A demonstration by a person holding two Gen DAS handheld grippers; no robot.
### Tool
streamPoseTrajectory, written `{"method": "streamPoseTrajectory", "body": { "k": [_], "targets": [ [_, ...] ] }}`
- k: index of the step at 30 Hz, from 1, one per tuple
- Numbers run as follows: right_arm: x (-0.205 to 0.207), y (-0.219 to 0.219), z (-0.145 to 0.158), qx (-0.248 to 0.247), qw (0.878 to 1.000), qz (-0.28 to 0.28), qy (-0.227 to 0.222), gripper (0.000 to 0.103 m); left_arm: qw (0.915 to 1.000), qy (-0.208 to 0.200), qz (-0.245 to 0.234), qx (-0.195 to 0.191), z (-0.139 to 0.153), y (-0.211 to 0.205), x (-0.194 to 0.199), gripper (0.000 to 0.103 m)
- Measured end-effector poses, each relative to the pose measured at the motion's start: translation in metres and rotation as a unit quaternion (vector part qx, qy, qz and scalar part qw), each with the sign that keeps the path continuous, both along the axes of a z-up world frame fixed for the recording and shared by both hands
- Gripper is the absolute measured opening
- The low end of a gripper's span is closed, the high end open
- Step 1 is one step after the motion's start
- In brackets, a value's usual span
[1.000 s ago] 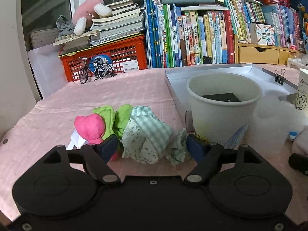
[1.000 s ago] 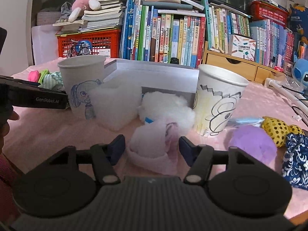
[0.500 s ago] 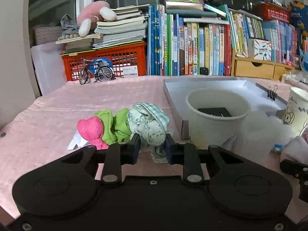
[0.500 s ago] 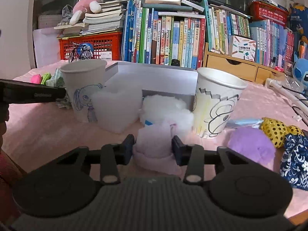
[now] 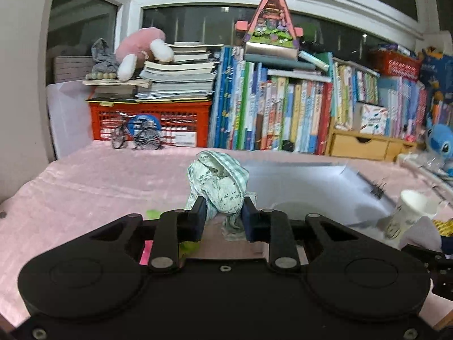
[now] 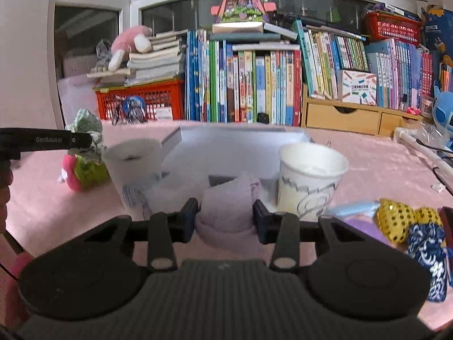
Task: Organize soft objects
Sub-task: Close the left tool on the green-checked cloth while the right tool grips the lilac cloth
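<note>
My left gripper (image 5: 223, 216) is shut on a green patterned cloth bundle (image 5: 218, 181) and holds it above the pink tablecloth; it also shows in the right wrist view (image 6: 85, 126), raised over a pink and green soft toy (image 6: 82, 170). My right gripper (image 6: 225, 221) is shut on a pale lilac soft cloth (image 6: 226, 206), lifted in front of two paper cups: a left cup with a blue drawing (image 6: 133, 167) and a right cup with a black drawing (image 6: 311, 178).
A grey shallow box (image 6: 240, 144) lies behind the cups. A purple ball (image 6: 365, 229), a yellow spotted pouch (image 6: 396, 221) and a blue patterned cloth (image 6: 427, 252) lie at the right. Books, a red crate (image 5: 153, 124) and a wooden drawer unit (image 6: 354, 119) line the back.
Both grippers closed on their cloths and lifted them. The left one rose well above the table and the pink and green toy stayed behind.
</note>
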State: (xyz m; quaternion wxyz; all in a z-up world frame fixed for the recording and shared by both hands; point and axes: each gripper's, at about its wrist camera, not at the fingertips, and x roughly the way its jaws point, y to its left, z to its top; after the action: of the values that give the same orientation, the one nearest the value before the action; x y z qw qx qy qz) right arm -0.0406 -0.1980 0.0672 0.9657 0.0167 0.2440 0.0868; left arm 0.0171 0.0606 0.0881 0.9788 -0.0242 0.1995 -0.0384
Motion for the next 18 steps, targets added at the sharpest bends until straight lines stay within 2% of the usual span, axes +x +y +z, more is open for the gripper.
{"method": "streamPoseTrajectory", "body": {
  "k": [6,10,14,18],
  "targets": [
    [0.013,-0.017,0.022,0.022,1.000,-0.003,-0.013,0.046,0.9988,0.005,-0.046,-0.015,0.026,-0.009,0.018,0.025],
    [0.027,-0.026,0.037,0.030,0.999,0.001,-0.016,0.046,0.9965,0.019,-0.072,-0.038,0.043,-0.014,0.037,0.025],
    [0.051,-0.036,0.048,0.048,0.999,0.005,0.000,0.046,0.9929,0.044,-0.097,-0.053,0.055,-0.024,0.060,0.025],
    [0.076,-0.045,0.054,0.056,0.998,0.006,0.015,0.046,0.9903,0.065,-0.112,-0.050,0.061,-0.039,0.082,0.025]
  ]
}}
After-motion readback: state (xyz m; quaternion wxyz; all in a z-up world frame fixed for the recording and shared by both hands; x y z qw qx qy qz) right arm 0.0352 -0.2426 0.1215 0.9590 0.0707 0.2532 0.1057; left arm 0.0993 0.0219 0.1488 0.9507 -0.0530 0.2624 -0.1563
